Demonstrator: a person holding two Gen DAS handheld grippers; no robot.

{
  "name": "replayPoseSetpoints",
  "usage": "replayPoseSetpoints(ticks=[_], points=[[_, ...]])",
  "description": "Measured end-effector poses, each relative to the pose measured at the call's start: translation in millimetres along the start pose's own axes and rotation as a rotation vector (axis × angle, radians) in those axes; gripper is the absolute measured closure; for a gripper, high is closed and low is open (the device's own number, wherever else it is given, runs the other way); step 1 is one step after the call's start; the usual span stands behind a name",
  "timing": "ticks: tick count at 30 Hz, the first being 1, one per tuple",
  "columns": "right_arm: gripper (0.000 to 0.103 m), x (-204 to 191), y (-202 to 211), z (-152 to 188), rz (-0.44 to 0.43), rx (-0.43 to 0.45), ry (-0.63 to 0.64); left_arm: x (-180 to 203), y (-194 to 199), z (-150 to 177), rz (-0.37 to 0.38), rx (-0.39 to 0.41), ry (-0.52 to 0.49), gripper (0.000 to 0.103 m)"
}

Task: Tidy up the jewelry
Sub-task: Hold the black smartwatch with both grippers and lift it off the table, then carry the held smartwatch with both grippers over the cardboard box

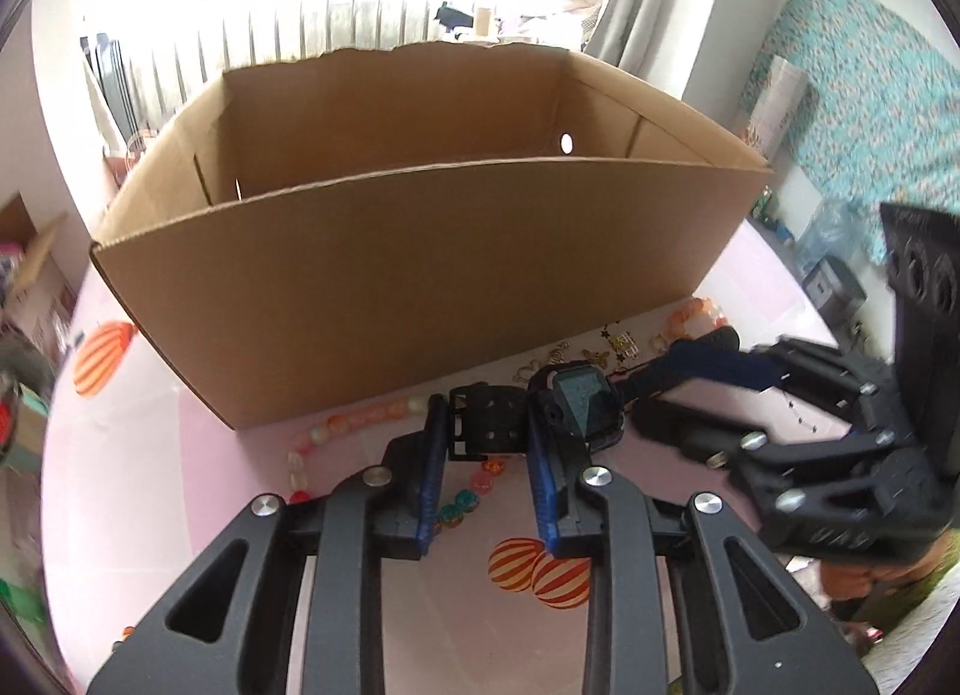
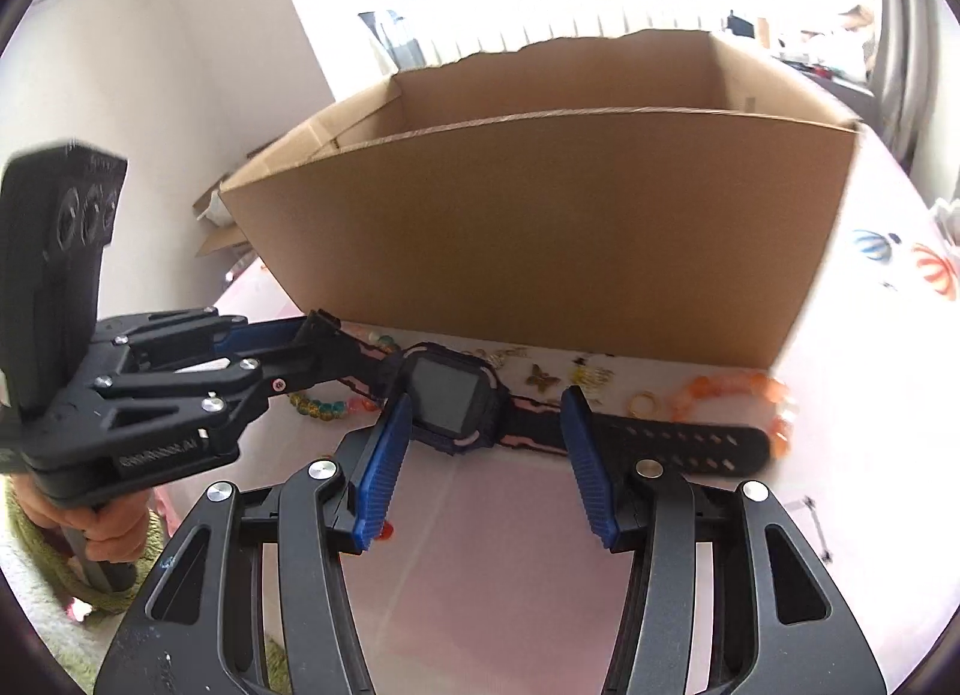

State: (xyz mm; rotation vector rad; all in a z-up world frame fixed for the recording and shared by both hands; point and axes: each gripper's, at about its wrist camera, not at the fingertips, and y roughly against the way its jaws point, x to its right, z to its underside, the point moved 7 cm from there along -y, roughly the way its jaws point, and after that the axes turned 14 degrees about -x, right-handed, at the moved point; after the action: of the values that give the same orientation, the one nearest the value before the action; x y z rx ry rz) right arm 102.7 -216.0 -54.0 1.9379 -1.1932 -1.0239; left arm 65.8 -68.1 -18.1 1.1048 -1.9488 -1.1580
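Note:
A black wristwatch (image 1: 579, 404) with a square face lies on the pink table in front of a large open cardboard box (image 1: 420, 263). My left gripper (image 1: 487, 434) is shut on the watch's buckle strap (image 1: 486, 419). In the right wrist view the watch (image 2: 450, 401) lies flat, its long strap (image 2: 678, 443) pointing right. My right gripper (image 2: 487, 401) is open, its blue pads either side of the watch, near the face. The left gripper (image 2: 312, 335) comes in from the left onto the strap end. The right gripper (image 1: 708, 359) also shows in the left wrist view.
Orange bead bracelets (image 2: 738, 389), a bead necklace (image 1: 336, 431), small gold charms (image 2: 543, 377) and a ring (image 2: 642, 401) lie along the box's front wall. The box (image 2: 540, 239) fills the far side. The tablecloth has balloon prints (image 1: 540, 572).

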Motion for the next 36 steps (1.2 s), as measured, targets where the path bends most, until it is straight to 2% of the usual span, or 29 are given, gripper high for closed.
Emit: replayPoseSetpoints(ticks=[2,6,8,12,17,23,25,31,33,34,36], points=[[0.054,9,9,7,0.013,0.002,-0.036,3,0,3,-0.030,0.012,-0.018,0.079],[0.055,33,16,17,0.098,-0.018,-0.117,8,-8,9,-0.046,0.022,-0.021,0.079],[0.059,46,18,15,0.145,-0.018,-0.161,8,-13,13,-0.056,0.022,-0.024,0.079],[0.064,68,14,10,0.164,-0.028,-0.239,5,-17,15,-0.068,0.024,-0.032,0.079],[0.071,84,-2,7,0.113,-0.066,-0.322,6,-19,17,-0.083,0.029,-0.048,0.079],[0.073,89,-8,5,0.070,-0.066,-0.360,10,-26,20,-0.075,0.016,-0.039,0.079],[0.080,87,-12,5,0.025,-0.074,-0.370,9,-29,20,-0.067,0.012,-0.036,0.079],[0.084,97,1,24,-0.111,-0.038,-0.446,10,-33,20,-0.059,0.005,-0.025,0.079],[0.089,101,2,29,-0.149,-0.024,-0.472,10,-33,19,-0.059,0.005,-0.023,0.079],[0.095,102,3,31,-0.150,-0.021,-0.477,11,-33,20,-0.060,0.005,-0.022,0.079],[0.099,103,8,33,-0.118,-0.020,-0.470,12,-33,19,-0.064,0.010,-0.021,0.079]])
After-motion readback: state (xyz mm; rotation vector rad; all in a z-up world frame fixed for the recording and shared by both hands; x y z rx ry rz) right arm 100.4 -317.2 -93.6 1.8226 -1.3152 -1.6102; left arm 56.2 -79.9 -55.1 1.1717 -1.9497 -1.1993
